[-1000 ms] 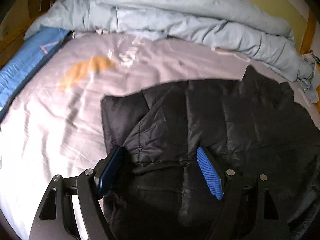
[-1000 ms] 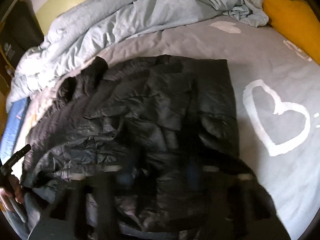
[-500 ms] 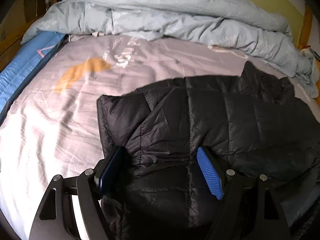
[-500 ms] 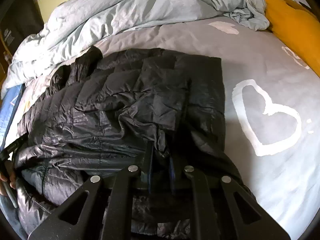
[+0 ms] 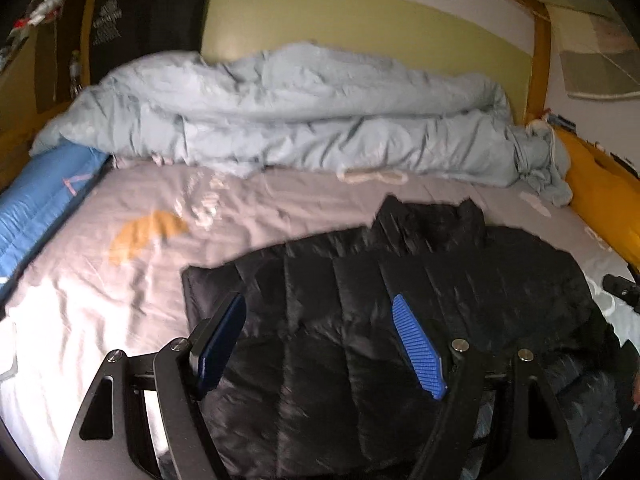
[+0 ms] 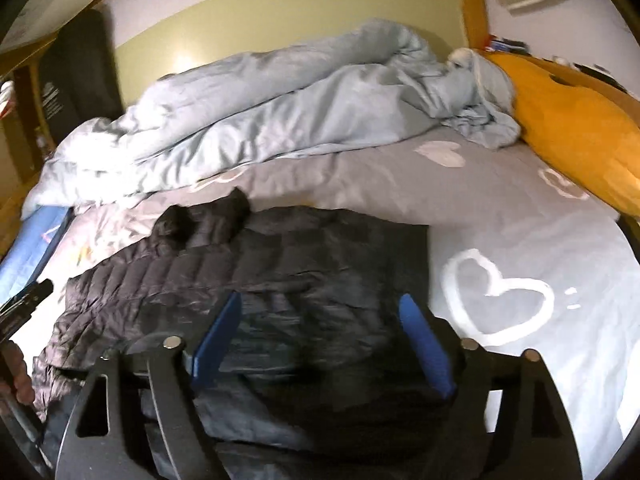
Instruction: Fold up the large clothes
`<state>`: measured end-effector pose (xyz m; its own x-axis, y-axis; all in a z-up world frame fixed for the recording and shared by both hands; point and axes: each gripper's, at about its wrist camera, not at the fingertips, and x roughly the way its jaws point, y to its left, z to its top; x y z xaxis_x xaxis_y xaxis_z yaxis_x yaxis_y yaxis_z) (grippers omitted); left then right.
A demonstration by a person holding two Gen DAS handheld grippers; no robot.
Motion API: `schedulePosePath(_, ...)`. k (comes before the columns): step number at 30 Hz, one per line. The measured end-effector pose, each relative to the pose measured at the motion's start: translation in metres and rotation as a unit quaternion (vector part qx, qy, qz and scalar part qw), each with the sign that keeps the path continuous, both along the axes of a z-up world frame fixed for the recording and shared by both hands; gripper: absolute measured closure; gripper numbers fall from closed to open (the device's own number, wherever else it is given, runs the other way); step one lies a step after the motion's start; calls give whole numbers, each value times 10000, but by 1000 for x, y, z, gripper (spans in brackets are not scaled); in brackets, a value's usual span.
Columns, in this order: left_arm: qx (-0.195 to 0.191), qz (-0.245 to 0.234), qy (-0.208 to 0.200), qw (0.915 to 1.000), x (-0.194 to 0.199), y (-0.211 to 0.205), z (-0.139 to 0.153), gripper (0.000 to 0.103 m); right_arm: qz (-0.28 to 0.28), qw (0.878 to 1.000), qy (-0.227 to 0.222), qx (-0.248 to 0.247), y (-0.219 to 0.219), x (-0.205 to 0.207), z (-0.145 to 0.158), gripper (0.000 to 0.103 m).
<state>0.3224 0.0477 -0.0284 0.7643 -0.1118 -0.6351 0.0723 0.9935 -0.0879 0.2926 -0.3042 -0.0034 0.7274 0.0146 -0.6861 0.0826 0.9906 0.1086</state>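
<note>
Left wrist view: left gripper (image 5: 320,344) spread wide, 2 blue pads apart, nothing pinched. Black puffer jacket (image 5: 400,300) lies flat on grey bedsheet (image 5: 280,200), under and ahead of pads, collar at far end. Light-blue duvet (image 5: 280,128) bunched beyond jacket. Blue mat (image 5: 36,208) far left, orange pillow (image 5: 600,200) far right.

Right wrist view: right gripper (image 6: 320,340) jaws opening, pads clear of fabric. Jacket below and ahead, spreading left. White heart print (image 6: 500,300) on sheet just right of right pad. Left gripper's tip and hand (image 6: 16,376) at left edge.
</note>
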Motion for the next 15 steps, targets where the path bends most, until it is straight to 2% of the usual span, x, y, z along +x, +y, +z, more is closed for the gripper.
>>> schedulePosePath(2,-99,-91,227,9997,3,-4,-9,25,76,9996,221,-129,10,9,-12,17)
schedulePosePath(5,-43,-141,105,9998,-4,-13,-8,25,106,9981,556,-239,16,16,-25,17)
schedulePosePath(9,-146,-149,-551,9983,-33,-18,19,25,238,9990,285,-232,23,0,-13,17)
schedulePosePath(11,-212,-222,-754,9967,-45,-21,32,25,306,9993,108,-187,29,-12,-6,15)
schedulePosePath(15,-78,-218,-1144,9932,-79,-27,69,25,425,9982,-103,-406,50,-31,18,15)
